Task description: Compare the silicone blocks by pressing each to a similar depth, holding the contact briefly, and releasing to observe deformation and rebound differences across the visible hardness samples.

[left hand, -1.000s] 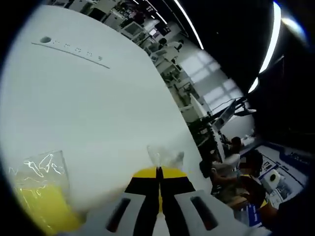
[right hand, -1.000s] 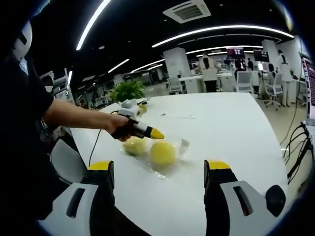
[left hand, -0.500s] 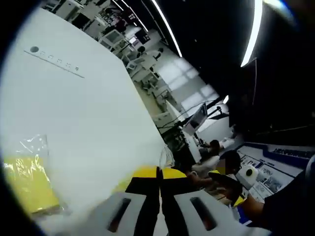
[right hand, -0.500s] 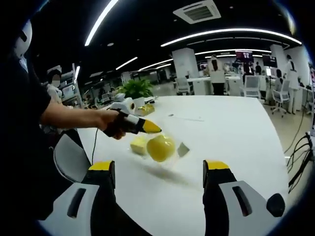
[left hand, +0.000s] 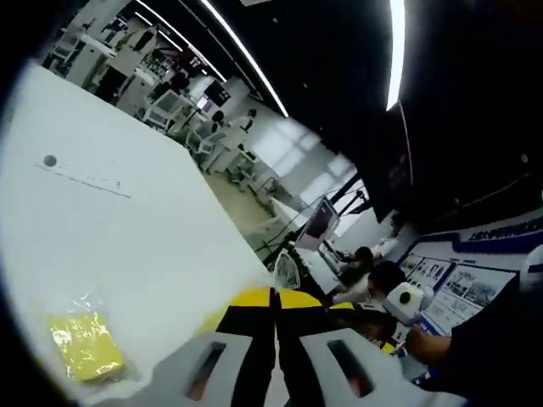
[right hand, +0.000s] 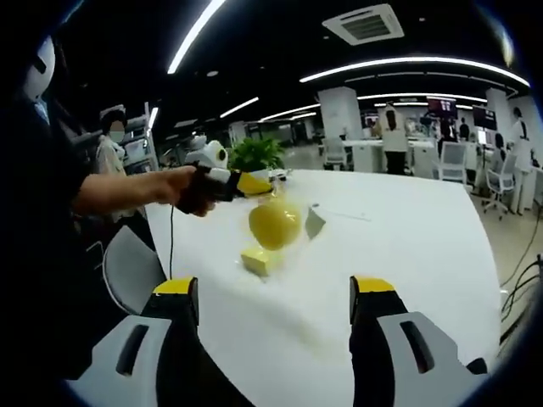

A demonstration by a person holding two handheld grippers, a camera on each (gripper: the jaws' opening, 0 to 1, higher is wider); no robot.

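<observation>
**Left gripper holds bagged yellow ball above the desk**

In the right gripper view, the left gripper (right hand: pixel 254 183) comes in from 9 o'clock, held in a hand (right hand: pixel 188 188), its yellow-tipped jaws pinched shut on the top of a clear bag (right hand: pixel 293 216). A round yellow ball (right hand: pixel 273 224) hangs in that bag, clear of the white desk (right hand: pixel 399 246). Right under it, at 6 o'clock of the ball, a yellow block (right hand: pixel 261 259) lies flat on the desk. Behind the hand sits a green plant (right hand: pixel 259 154), toward 12 o'clock.

The right gripper (right hand: pixel 275 301) waits low in its own view, jaws spread wide, nothing between them, well short of the block and ball.

Over in the left gripper view, the left gripper (left hand: pixel 274 298) shows its jaws pressed together, with a scrap of clear bag (left hand: pixel 287 271) poking up just past the tips. The block (left hand: pixel 83 346) lies on the desk (left hand: pixel 127 229) at 8 o'clock, in crinkled clear wrap. Far across the desk, toward 10 o'clock, there is a thin line with a small dark dot (left hand: pixel 50 160).
</observation>
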